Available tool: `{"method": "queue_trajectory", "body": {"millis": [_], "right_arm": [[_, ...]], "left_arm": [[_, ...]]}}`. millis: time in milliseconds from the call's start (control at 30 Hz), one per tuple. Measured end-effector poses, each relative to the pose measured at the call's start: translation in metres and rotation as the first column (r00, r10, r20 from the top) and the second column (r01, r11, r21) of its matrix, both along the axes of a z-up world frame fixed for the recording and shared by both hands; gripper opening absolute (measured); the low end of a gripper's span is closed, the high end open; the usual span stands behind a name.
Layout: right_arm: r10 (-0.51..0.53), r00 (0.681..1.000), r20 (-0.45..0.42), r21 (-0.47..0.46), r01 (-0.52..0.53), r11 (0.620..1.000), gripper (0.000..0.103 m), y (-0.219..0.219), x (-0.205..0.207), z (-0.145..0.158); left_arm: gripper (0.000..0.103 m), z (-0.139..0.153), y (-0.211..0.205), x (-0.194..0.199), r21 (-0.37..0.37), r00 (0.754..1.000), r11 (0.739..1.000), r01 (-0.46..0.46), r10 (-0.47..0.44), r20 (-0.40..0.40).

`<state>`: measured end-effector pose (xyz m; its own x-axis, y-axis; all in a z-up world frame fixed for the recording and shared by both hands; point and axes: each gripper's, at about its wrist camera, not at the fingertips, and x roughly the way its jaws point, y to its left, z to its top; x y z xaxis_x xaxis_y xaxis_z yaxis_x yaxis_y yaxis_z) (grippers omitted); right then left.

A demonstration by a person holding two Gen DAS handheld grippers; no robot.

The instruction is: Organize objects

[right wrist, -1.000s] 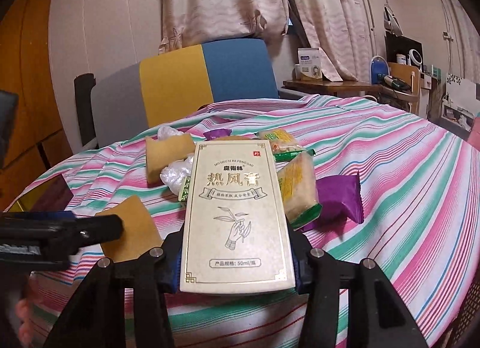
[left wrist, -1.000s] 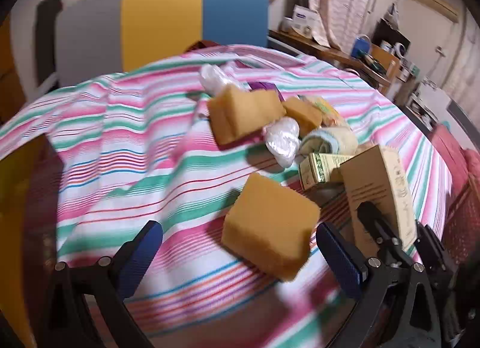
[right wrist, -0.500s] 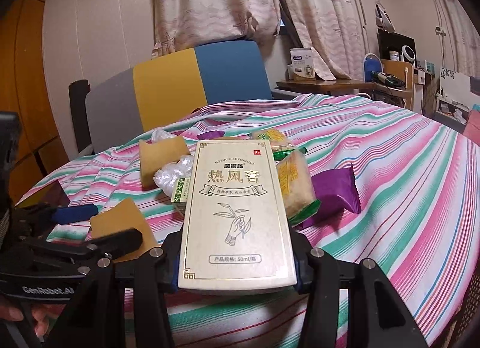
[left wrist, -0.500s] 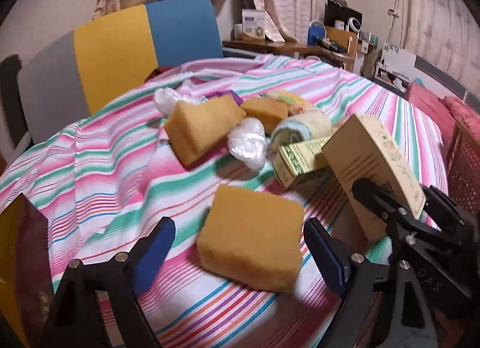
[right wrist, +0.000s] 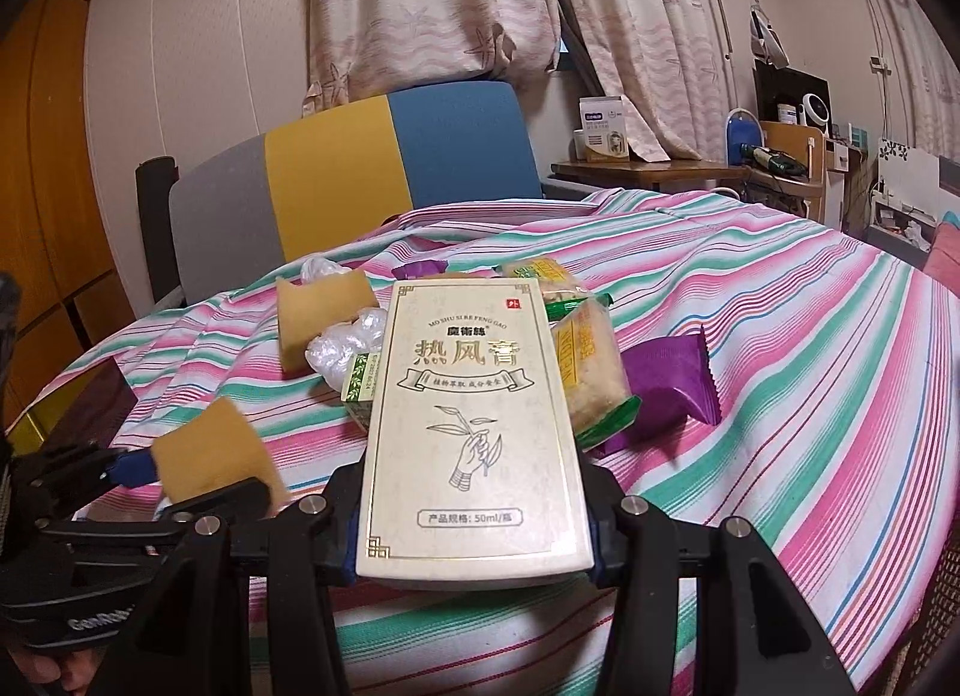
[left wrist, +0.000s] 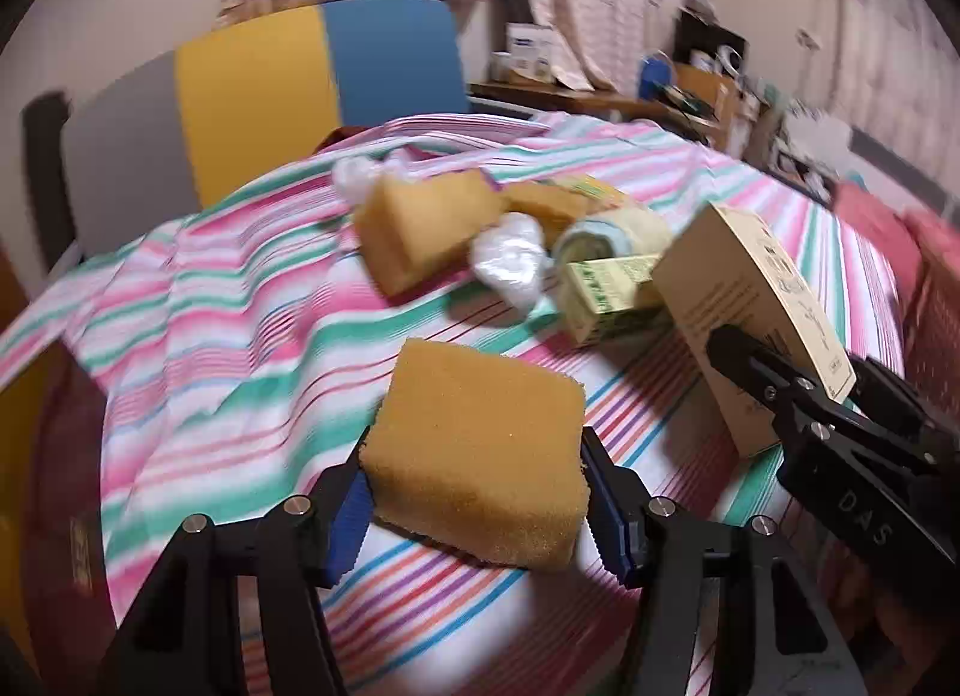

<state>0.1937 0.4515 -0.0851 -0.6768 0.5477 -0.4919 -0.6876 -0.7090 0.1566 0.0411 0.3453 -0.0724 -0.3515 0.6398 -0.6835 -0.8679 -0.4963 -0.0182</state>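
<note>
Sponge and box both gripped

Jaws of the left gripper point(left wrist: 474, 492) have just been closing and now pinch the yellow foam sponge block point(left wrist: 480, 450) on the striped tablecloth point(left wrist: 240, 324). Right gripper point(right wrist: 474, 522) clamps the upright cream ointment carton point(right wrist: 474, 432).

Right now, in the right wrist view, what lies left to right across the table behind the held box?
Near sponge → far sponge → plastic wad → cream box → yellow snack pack → purple packet.
</note>
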Motion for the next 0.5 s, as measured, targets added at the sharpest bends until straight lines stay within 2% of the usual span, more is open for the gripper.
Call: {"method": "queue_trajectory", "body": {"millis": [133,267,367,500], "right_arm": [[-0.003,1.0,0.013,0.012,0.002,1.0,0.051,-0.002,-0.003,0.0],[0.009,1.0,0.025,0.029,-0.01,1.0,0.051,-0.004,-0.004,0.001],[0.011,1.0,0.029,0.036,-0.012,0.999,0.051,-0.005,-0.005,0.0],[0.01,0.999,0.035,0.041,-0.012,0.999,0.051,-0.006,-0.005,0.0]], "left_arm": [[0.062,0.003,-0.024,-0.008,0.063,0.995,0.994,-0.088,0.086,0.043],[0.062,0.003,-0.051,-0.004,0.09,0.987,0.984,-0.153,0.148,0.064],[0.062,0.006,-0.068,0.01,0.1,0.988,0.983,-0.154,0.15,0.038],[0.062,0.018,-0.088,0.021,0.147,0.987,0.976,-0.16,0.154,0.053]]}}
